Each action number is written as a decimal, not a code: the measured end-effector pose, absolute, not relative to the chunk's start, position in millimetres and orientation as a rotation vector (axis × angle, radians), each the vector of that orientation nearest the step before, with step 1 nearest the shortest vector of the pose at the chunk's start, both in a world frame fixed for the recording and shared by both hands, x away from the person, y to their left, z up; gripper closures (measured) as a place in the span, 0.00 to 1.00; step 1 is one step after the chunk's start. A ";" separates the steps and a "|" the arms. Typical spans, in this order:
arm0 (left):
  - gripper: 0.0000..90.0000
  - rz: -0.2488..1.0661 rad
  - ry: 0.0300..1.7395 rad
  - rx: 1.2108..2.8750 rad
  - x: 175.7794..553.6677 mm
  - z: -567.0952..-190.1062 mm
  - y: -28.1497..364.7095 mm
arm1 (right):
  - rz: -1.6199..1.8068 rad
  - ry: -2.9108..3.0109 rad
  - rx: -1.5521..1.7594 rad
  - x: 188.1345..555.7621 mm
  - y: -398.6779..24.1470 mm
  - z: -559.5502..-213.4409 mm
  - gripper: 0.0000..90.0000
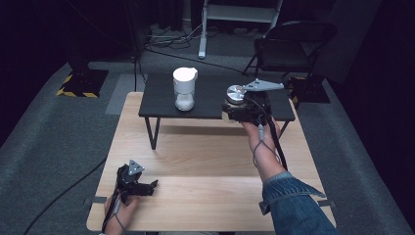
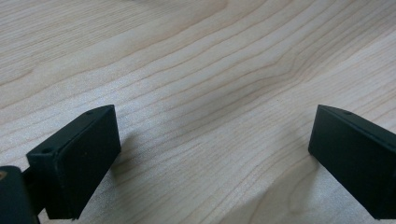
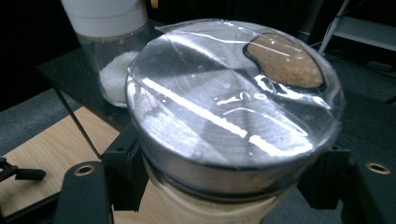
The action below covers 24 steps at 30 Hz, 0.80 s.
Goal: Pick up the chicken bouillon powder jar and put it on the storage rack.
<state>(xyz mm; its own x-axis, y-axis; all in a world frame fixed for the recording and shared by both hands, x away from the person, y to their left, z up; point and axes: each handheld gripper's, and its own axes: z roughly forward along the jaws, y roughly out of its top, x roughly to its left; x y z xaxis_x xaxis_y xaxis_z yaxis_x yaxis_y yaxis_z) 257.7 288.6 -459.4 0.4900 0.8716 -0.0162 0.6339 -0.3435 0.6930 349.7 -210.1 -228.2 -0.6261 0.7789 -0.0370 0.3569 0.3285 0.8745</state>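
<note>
No brand, label or writing can be read on any item. Right tongs, held by a hand w/ a denim sleeve, are clamped on a jar w/ a shiny metal lid; in the right gripper view the black jaws press the jar's sides just below the lid, one each side. Lid top is covered w/ clear film; an oval opening near its far edge shows brown granular contents. Jar body below the lid looks pale; contents there cannot be told. Jar is held at the near edge of a low black side table that stands on the far part of the light wooden bench; whether the jar rests on it or is lifted cannot be told. A glass container w/ a white lid, part filled w/ white grains, stands upright on the black table, well apart from the jar, to its left in the high view. Left tongs lie low at the near-left corner of the bench, jaws spread wide w/ nothing between them; the left gripper view shows bare wood grain btwn the two jaws. Left hand grips them from below. Beyond the bench: grey carpet, a folding chair, cables on the floor.
</note>
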 end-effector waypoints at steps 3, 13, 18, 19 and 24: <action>0.02 0.477 1.237 2.090 257.4 -459.7 288.4 | 1.215 2.143 0.995 357.3 -199.5 -226.2 0.34; 0.02 0.479 1.238 2.090 257.8 -459.7 288.2 | 1.207 2.146 1.026 384.7 -180.4 -230.6 0.34; 0.02 0.479 1.238 2.090 257.7 -459.7 288.2 | 1.197 2.161 1.065 396.4 -177.4 -236.8 0.34; 0.02 0.479 1.238 2.090 257.8 -459.7 288.2 | 1.219 2.152 1.068 397.1 -179.7 -240.5 0.34; 0.02 0.479 1.240 2.089 257.8 -459.6 288.1 | 1.251 2.149 1.040 396.9 -185.4 -246.2 0.24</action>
<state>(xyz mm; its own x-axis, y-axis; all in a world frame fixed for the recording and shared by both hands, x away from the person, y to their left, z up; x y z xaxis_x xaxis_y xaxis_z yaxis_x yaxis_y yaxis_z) 257.8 288.1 -459.6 0.4851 0.8743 -0.0176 0.6357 -0.3388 0.6937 396.9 -185.4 -246.2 -0.6185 0.7858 -0.0034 0.3850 0.3068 0.8704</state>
